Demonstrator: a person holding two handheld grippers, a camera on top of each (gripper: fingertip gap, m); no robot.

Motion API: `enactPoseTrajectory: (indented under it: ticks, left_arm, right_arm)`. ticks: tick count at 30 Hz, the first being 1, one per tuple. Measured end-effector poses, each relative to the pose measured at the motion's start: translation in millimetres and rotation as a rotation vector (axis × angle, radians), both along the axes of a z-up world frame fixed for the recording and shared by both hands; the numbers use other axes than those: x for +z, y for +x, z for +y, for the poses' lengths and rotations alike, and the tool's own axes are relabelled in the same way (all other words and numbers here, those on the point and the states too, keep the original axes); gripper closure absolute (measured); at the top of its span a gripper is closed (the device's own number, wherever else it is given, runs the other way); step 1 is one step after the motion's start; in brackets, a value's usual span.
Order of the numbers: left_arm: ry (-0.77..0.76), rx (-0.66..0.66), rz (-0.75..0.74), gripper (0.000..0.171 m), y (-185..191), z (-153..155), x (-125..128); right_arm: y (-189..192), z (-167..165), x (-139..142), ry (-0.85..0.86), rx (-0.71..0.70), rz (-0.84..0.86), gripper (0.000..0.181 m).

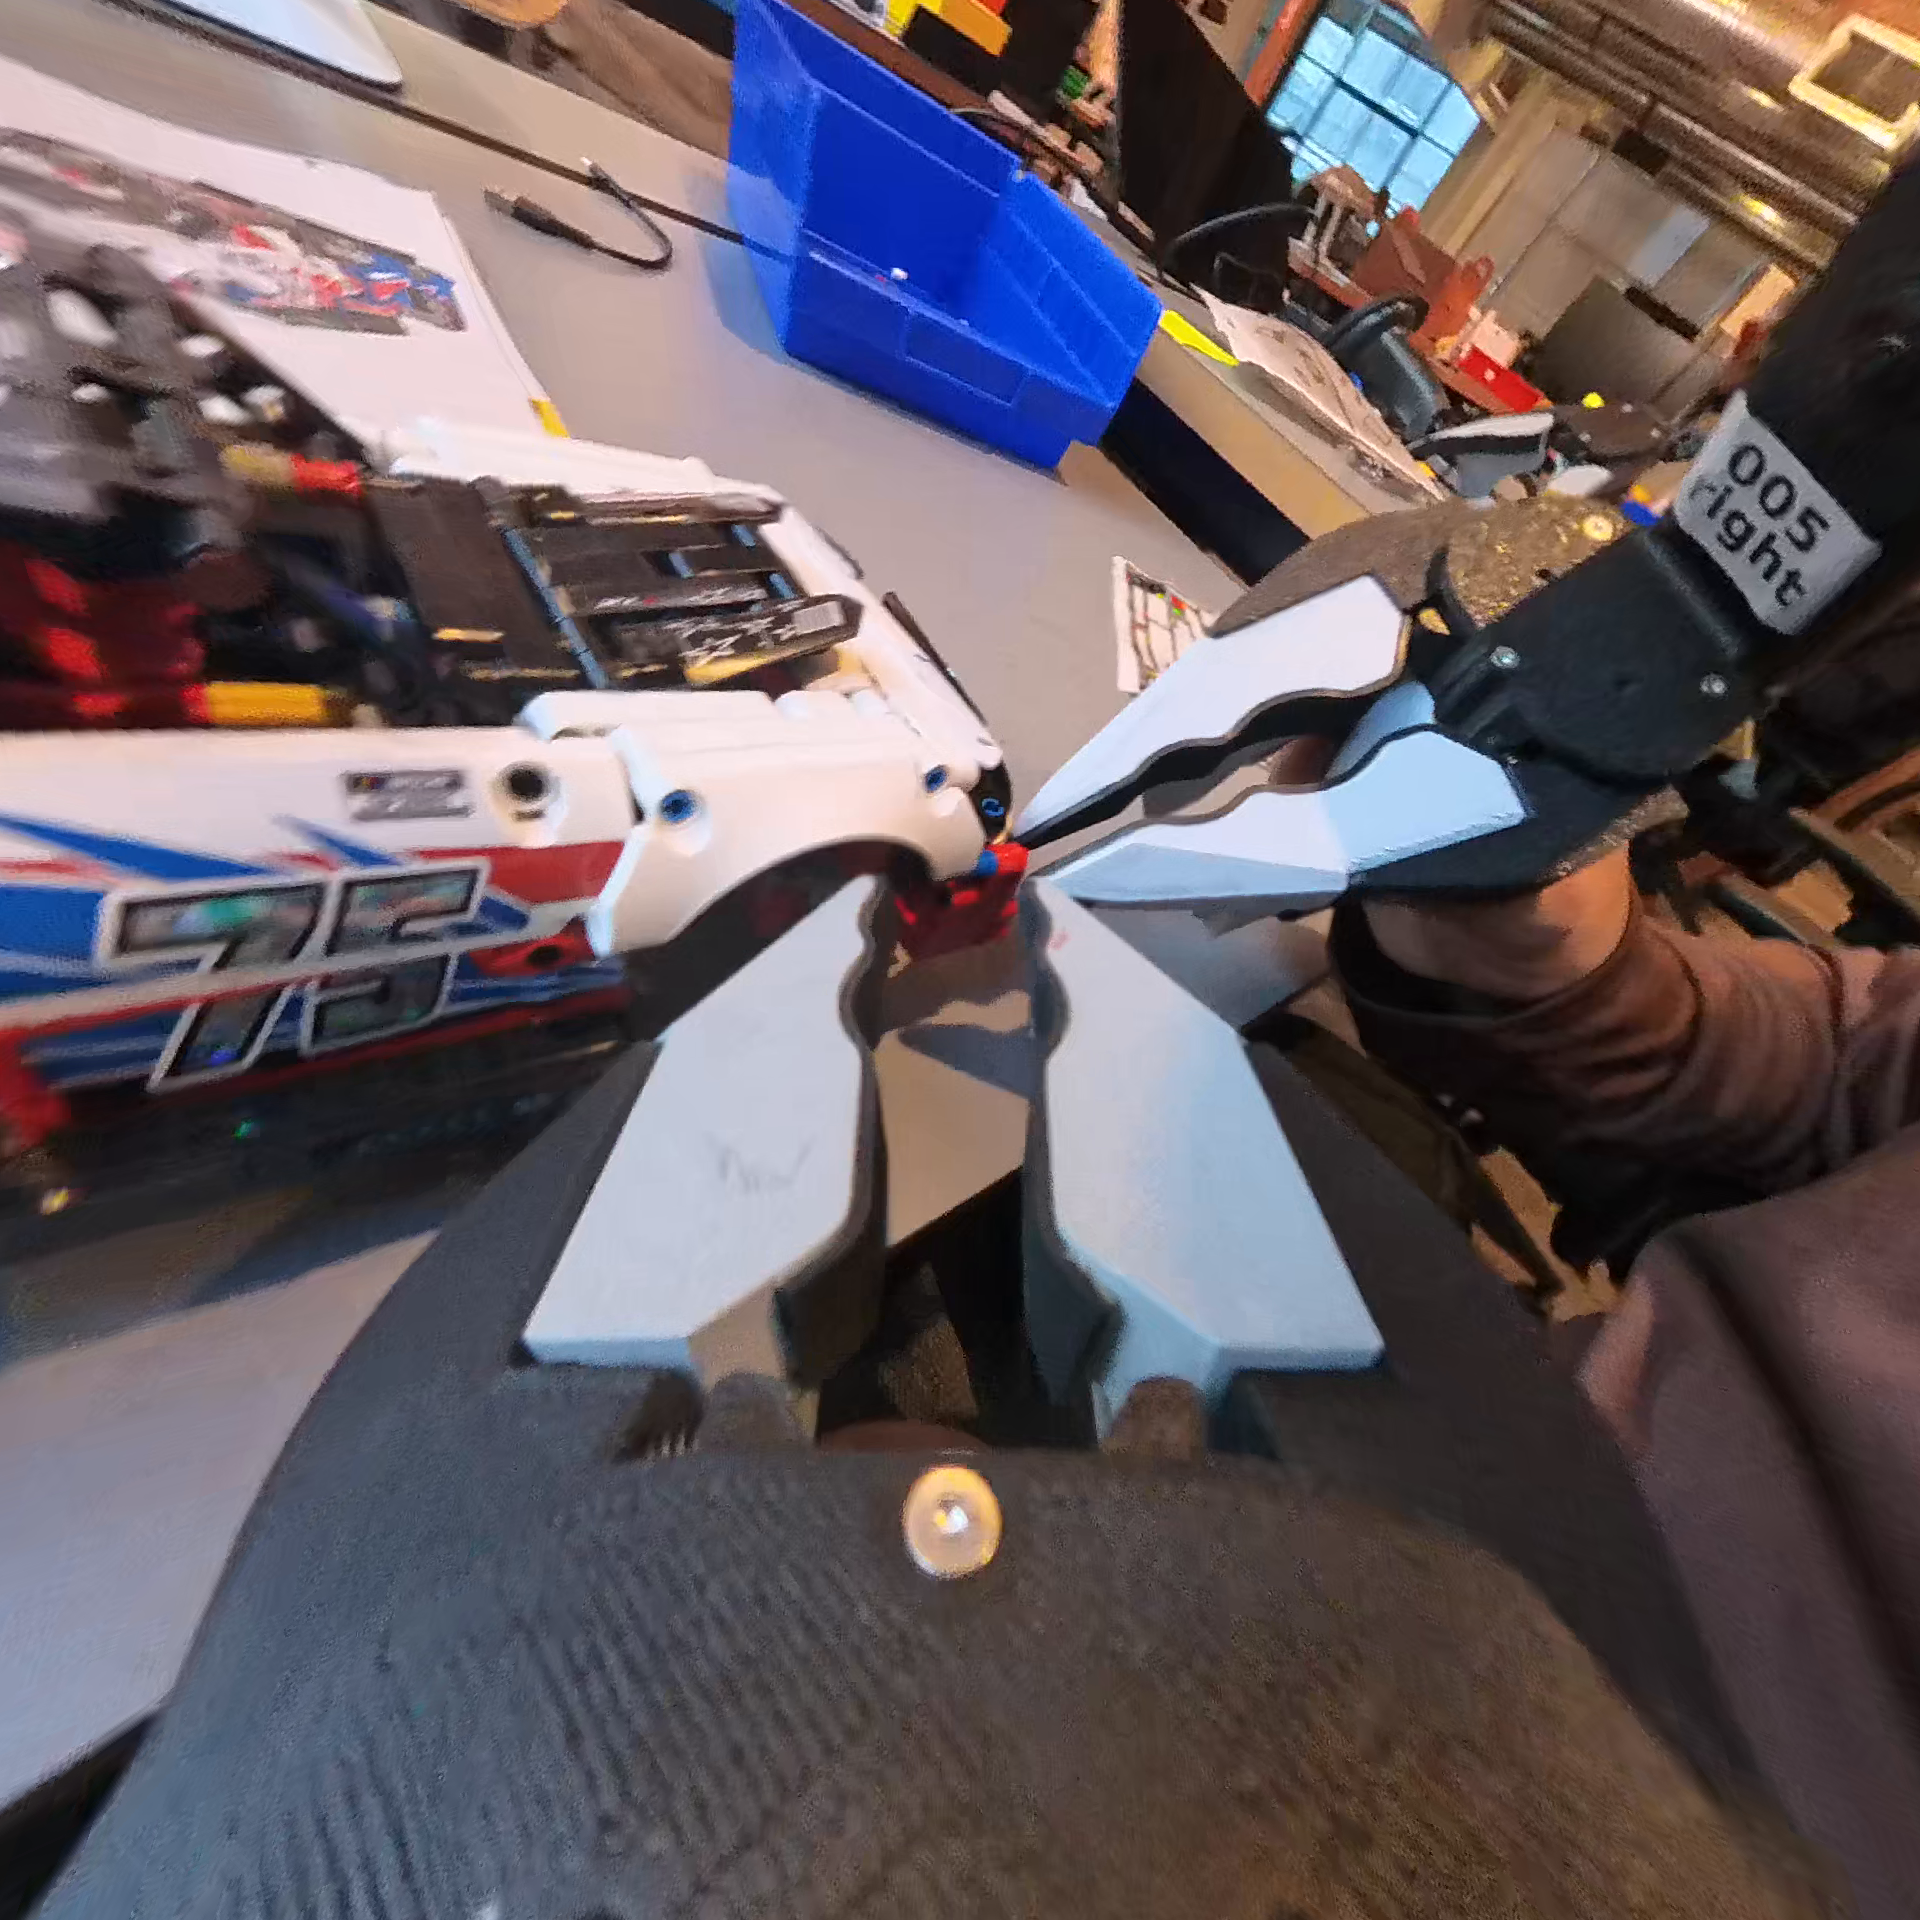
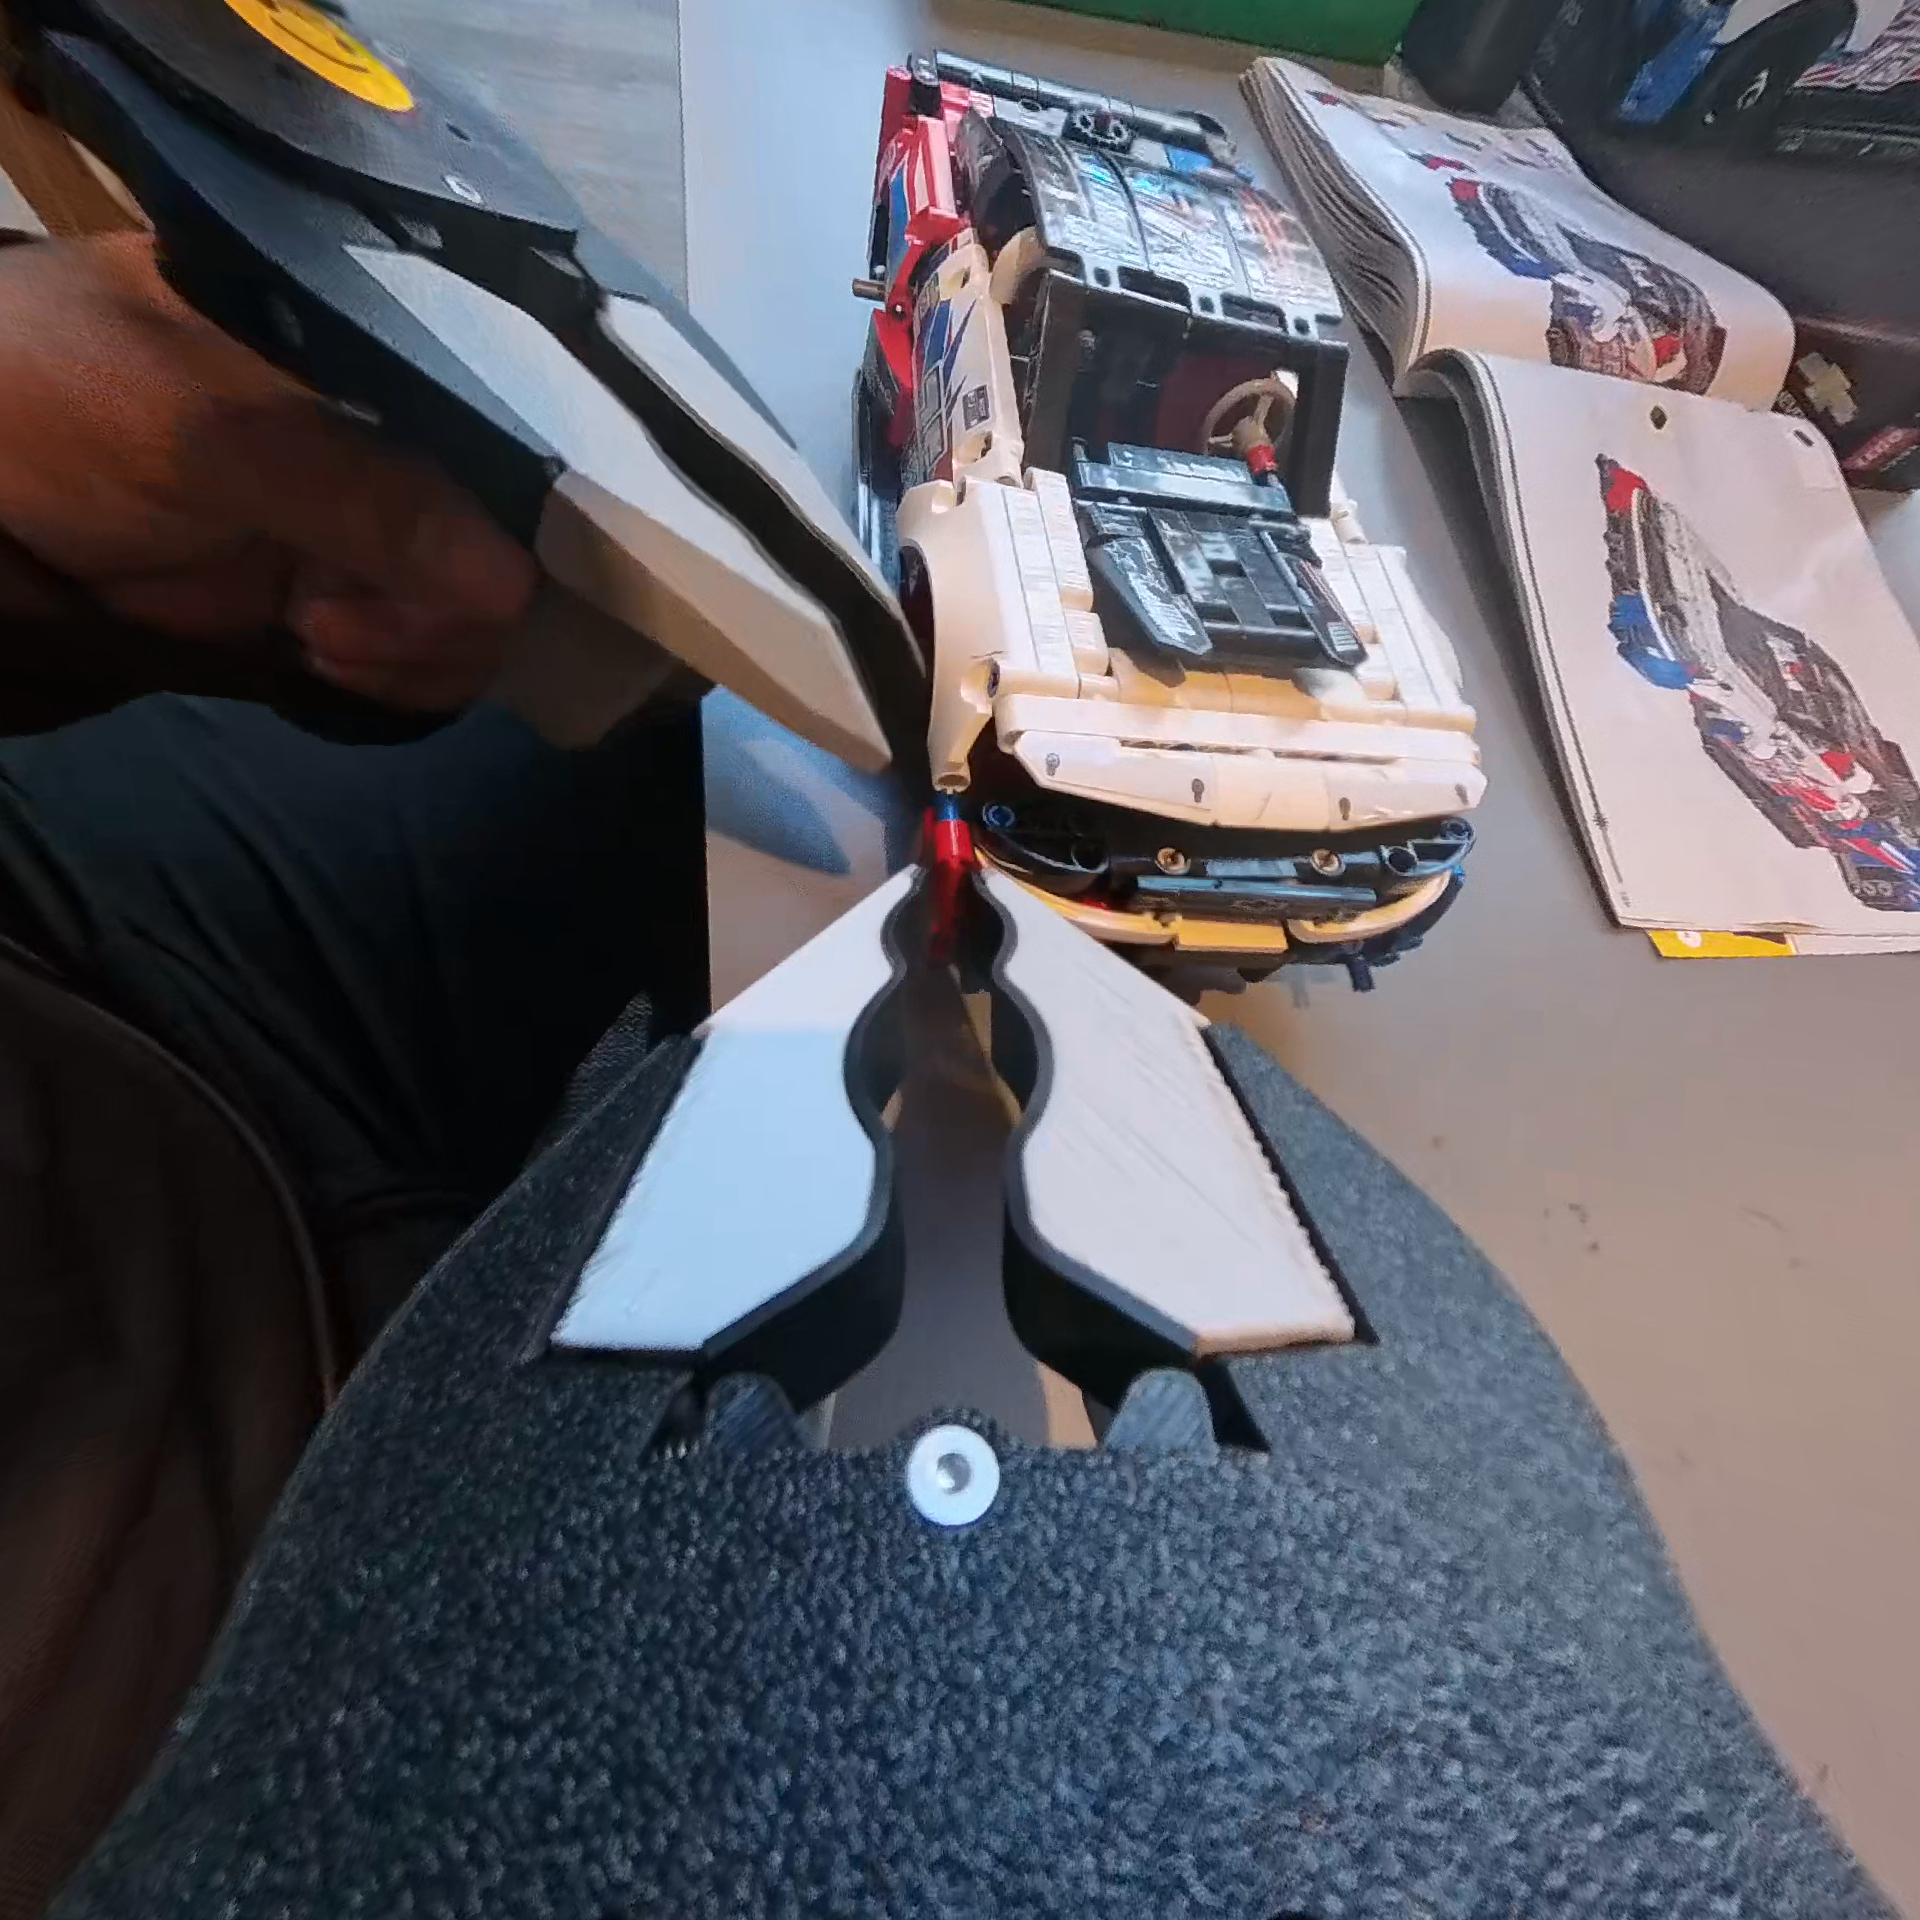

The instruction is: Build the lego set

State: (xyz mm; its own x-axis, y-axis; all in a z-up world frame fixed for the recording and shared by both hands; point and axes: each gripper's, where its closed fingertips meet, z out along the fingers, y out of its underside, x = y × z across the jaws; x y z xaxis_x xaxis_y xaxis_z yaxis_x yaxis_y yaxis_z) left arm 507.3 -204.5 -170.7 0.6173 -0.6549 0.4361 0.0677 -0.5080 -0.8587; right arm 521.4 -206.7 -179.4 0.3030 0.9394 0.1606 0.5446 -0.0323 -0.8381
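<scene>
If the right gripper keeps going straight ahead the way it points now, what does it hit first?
Most likely the red piece already between its fingertips, then the car's front corner right behind it. The right gripper looks nearly closed on that piece, though depth is hard to judge.

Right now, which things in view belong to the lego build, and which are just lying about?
Part of the job:
white, red and blue lego race car
small red lego piece at its front corner
right gripper, closed on that piece
left gripper, tips at the same corner
open instruction booklet

Lying about:
blue plastic bin
black cable
grey table
</scene>
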Motion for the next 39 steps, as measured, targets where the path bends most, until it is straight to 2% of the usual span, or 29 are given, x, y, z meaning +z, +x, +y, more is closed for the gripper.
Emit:
enactPoseTrajectory:
  ticks: [2,3,4,6,11,13,16,19,21,24,30,39]
  left_arm:
    - [0.012,0.068,-0.001,0.157,-10.2,-1.3,0.2]
    - [0.089,0.085,0.058,0.158,-14.0,-3.5,3.4]
    - [0.205,0.114,0.204,0.162,-19.9,-3.6,4.3]
    - [0.423,0.151,0.541,0.151,-29.6,-0.1,5.6]
    - [0.817,0.020,1.048,0.133,-27.1,6.7,15.9]
    - [0.944,-0.040,1.170,0.134,-25.5,8.8,19.9]
    - [1.086,-0.083,1.342,0.120,-25.9,16.6,16.6]
    - [1.101,-0.130,1.389,0.123,-20.7,20.1,7.0]
    - [1.080,-0.161,1.399,0.145,-17.9,20.6,0.6]
    - [1.115,-0.132,1.415,0.158,-16.5,23.3,4.2]
    - [1.239,-0.095,1.420,0.161,-16.9,22.3,3.1]
    - [1.203,-0.004,1.346,0.160,-16.0,22.5,2.9]
  right_arm:
    - [-0.2,-1.5,-1.5,0.007,0.010,0.006,0.176]
    - [-0.6,-2.6,-1.5,0.008,0.017,0.013,0.176]
    - [-0.6,-3.0,-1.7,0.011,0.020,0.017,0.176]
    - [1.0,-2.2,-4.7,0.006,0.020,0.013,0.176]
    - [3.9,0.3,-6.1,-0.004,0.016,0.024,0.176]
    - [3.3,-0.7,-2.4,0.012,0.020,0.043,0.176]
    - [-0.2,-1.2,-6.2,0.001,0.025,0.043,0.176]
    - [-3.0,-1.2,-7.6,-0.009,0.027,0.051,0.177]
    - [-2.8,-0.7,-7.3,-0.024,0.030,0.066,0.177]
    - [-2.2,-0.5,-7.1,-0.091,0.039,0.094,0.178]
    - [-3.1,-1.3,-8.1,-0.151,0.052,0.107,0.178]
    - [-3.1,-1.0,-9.0,-0.138,0.058,0.039,0.179]
